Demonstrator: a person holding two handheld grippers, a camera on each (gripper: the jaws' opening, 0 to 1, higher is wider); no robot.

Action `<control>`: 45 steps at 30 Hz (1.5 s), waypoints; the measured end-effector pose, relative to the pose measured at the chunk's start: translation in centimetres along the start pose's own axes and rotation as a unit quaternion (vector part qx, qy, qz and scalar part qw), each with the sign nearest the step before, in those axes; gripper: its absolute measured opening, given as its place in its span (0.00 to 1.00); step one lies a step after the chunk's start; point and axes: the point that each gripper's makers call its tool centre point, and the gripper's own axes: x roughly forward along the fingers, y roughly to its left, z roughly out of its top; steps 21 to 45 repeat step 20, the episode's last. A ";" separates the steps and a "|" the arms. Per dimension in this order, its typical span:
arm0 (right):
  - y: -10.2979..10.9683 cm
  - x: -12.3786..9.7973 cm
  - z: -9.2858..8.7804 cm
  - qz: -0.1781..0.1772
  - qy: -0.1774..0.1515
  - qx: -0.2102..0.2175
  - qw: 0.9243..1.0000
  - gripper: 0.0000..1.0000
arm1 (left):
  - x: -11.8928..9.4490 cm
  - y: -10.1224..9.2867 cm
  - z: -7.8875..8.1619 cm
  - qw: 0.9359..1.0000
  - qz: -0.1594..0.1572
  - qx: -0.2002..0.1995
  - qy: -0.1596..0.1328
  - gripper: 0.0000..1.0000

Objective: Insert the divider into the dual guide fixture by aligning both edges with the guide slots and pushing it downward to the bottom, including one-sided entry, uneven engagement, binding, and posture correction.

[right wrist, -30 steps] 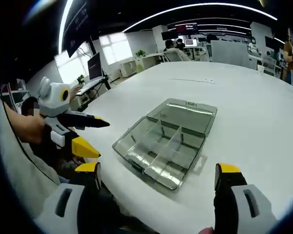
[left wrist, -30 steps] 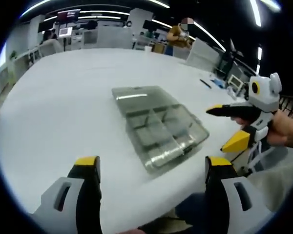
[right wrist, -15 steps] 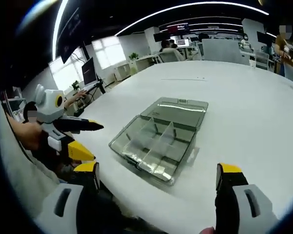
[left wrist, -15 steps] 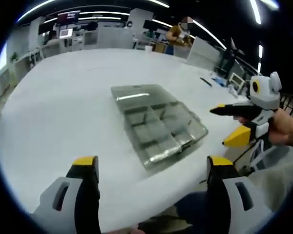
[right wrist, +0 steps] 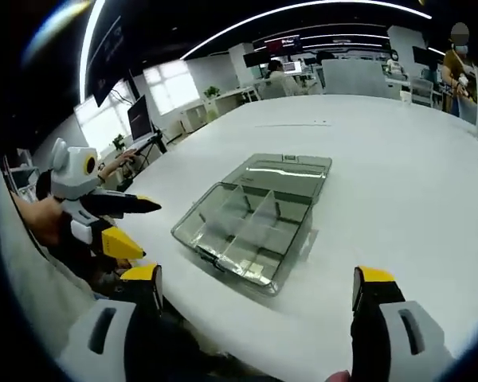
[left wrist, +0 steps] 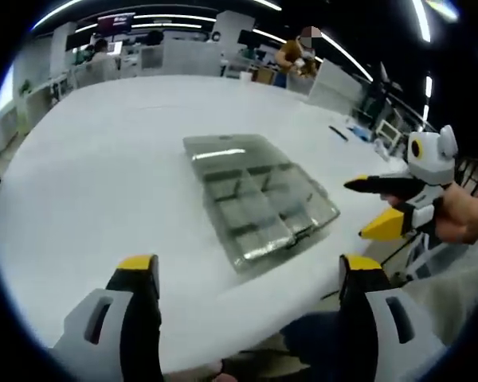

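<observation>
Right gripper view: clear rectangular plastic fixture [right wrist: 251, 227], claws empty.

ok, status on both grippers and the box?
Left gripper open, empty. Right gripper open, empty. Clear compartment box lid open on white table, dividers seated, both grippers short of it. Nothing in the way.

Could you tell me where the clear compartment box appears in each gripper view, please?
Left gripper view: the clear compartment box lies just right of centre on the white table, lid end farther away.
Right gripper view: it sits at centre, open lid beyond the compartments.
Shared landmark: the box's open lid, flat on the table.
</observation>
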 end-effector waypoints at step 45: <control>-0.3 -0.1 -0.4 -0.006 0.006 0.003 1.000 0.98 | 0.0 0.0 -0.3 1.000 0.002 -0.014 0.002 0.92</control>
